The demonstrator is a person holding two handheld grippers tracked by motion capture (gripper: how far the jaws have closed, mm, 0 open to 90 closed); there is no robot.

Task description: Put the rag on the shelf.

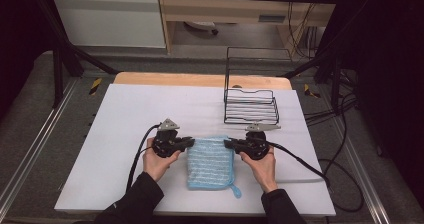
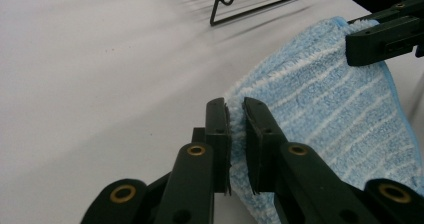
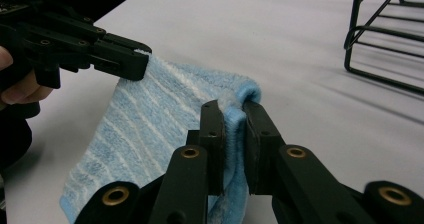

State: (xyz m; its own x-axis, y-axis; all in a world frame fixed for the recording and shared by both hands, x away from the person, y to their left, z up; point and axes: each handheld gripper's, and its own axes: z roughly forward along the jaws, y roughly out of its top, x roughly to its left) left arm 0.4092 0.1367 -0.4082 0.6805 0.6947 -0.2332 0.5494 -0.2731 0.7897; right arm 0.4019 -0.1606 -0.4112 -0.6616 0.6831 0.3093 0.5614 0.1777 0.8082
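A light blue striped cloth point(image 1: 210, 162) lies folded in the lower middle of the high view, on the white table point(image 1: 125, 114), with a small blue loop at its lower right corner. Its upper two corners are each held. The left gripper point(image 1: 189, 142) sits just left of the cloth's upper left corner, its jaws pointing right toward frame centre and clamped on that corner. In the left gripper view the two black jaws rise from the bottom centre and pinch the fluffy edge of the cloth point(image 2: 320, 119) between them, the fabric spreading away to the right of the frame. The right gripper point(image 1: 228, 143) is just right of the cloth's upper right corner, jaws pointing left and closed on it. In the right gripper view the jaws squeeze a raised fold of the cloth point(image 3: 150, 119) at bottom centre, the rest trailing to the lower left, while the other gripper's jaws bite the far corner in the upper left.

A black wire rack point(image 1: 250, 101) stands on the table above and right of the cloth, near the right gripper but apart from it. Cables trail from both grippers toward the lower edges of the frame.
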